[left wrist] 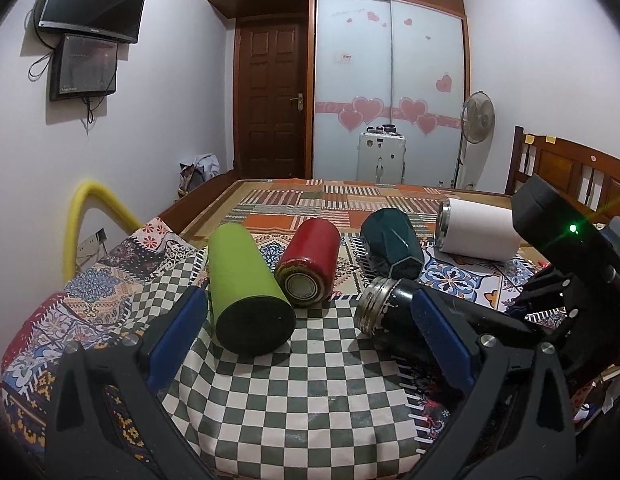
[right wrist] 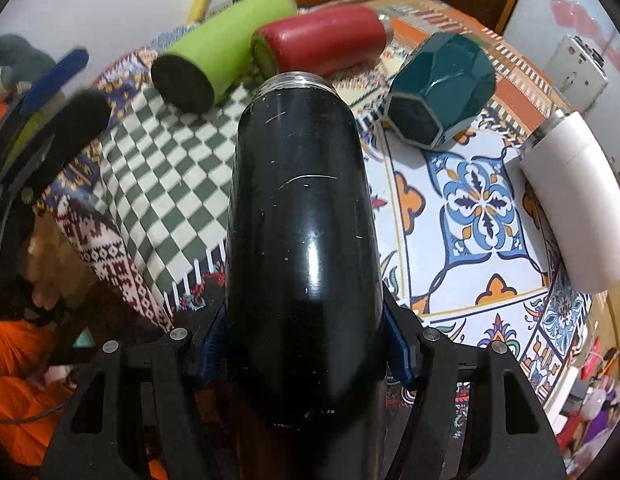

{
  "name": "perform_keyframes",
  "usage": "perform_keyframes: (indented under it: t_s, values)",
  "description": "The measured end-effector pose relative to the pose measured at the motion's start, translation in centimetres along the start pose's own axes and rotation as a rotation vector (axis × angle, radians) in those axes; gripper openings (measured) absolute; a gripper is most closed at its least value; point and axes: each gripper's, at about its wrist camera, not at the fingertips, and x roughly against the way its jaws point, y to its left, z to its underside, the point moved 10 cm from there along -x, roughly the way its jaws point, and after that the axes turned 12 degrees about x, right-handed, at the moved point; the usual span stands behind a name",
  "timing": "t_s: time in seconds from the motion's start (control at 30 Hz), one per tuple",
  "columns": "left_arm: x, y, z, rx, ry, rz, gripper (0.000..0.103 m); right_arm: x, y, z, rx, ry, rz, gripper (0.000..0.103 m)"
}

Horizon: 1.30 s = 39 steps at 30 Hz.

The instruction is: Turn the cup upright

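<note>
Several cups lie on their sides on a patterned bed cover: a green cup (left wrist: 246,292) (right wrist: 226,48), a red cup (left wrist: 308,266) (right wrist: 325,38), a dark teal faceted cup (left wrist: 391,248) (right wrist: 437,88) and a white cup (left wrist: 475,234) (right wrist: 577,200). My right gripper (right wrist: 306,344) is shut on a black cup (right wrist: 302,240) near its base, its threaded steel mouth pointing away toward the red cup. The black cup (left wrist: 385,312) also shows in the left wrist view, tilted, with the right gripper behind it. My left gripper (left wrist: 310,336) is open and empty, its blue pads either side of the green cup's base.
A checkered cloth (left wrist: 306,392) lies under my left gripper. A wooden headboard (left wrist: 569,168) stands at the right, a yellow foam bar (left wrist: 94,200) at the left. A wardrobe, door, suitcase and fan stand beyond the bed's far edge.
</note>
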Motion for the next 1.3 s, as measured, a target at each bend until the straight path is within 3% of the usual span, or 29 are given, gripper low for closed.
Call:
perform_keyframes:
  t_s: [0.23, 0.33, 0.5, 0.63, 0.7, 0.83, 0.93, 1.0, 1.2, 1.3]
  values:
    - [0.0, -0.6, 0.2, -0.007, 0.026, -0.007, 0.103, 0.1, 0.5, 0.7, 0.015, 0.019, 0.027, 0.062]
    - [-0.1, -1.4, 0.2, -0.018, 0.046, -0.007, 0.103, 1.8, 0.7, 1.1, 0.002, -0.037, 0.034, 0.062]
    - [0.2, -3.4, 0.1, -0.03, 0.085, 0.024, 0.103, 6.9, 0.2, 1.5, -0.029, -0.207, 0.093, 0.062]
    - [-0.9, -5.8, 1.1, -0.006, 0.206, 0.067, 0.103, 11.6, -1.4, 2.5, -0.071, -0.35, 0.206, 0.066]
    - [-2.2, -6.7, 2.3, 0.028, 0.325, 0.092, 0.103, 13.7, -2.4, 3.3, -0.088, -0.413, 0.298, 0.07]
    - [-4.8, -7.3, 5.0, 0.122, 0.532, 0.077, 0.103, 15.8, -4.1, 4.4, -0.131, -0.489, 0.361, 0.072]
    - [-5.8, -7.3, 5.5, 0.243, 0.598, 0.07, 0.103, 15.8, -4.5, 5.8, -0.161, -0.52, 0.357, 0.072]
    - [-6.2, -7.6, 5.6, 0.258, 0.627, 0.069, 0.103, 15.5, -4.9, 6.4, -0.181, -0.534, 0.36, 0.072]
    - [-7.6, -10.1, 6.3, 0.151, 0.657, 0.047, 0.103, 14.6, -6.1, 8.0, -0.231, -0.566, 0.327, 0.072]
    - [-8.4, -10.7, 6.8, 0.164, 0.676, 0.037, 0.103, 14.2, -6.6, 8.7, -0.245, -0.576, 0.318, 0.072]
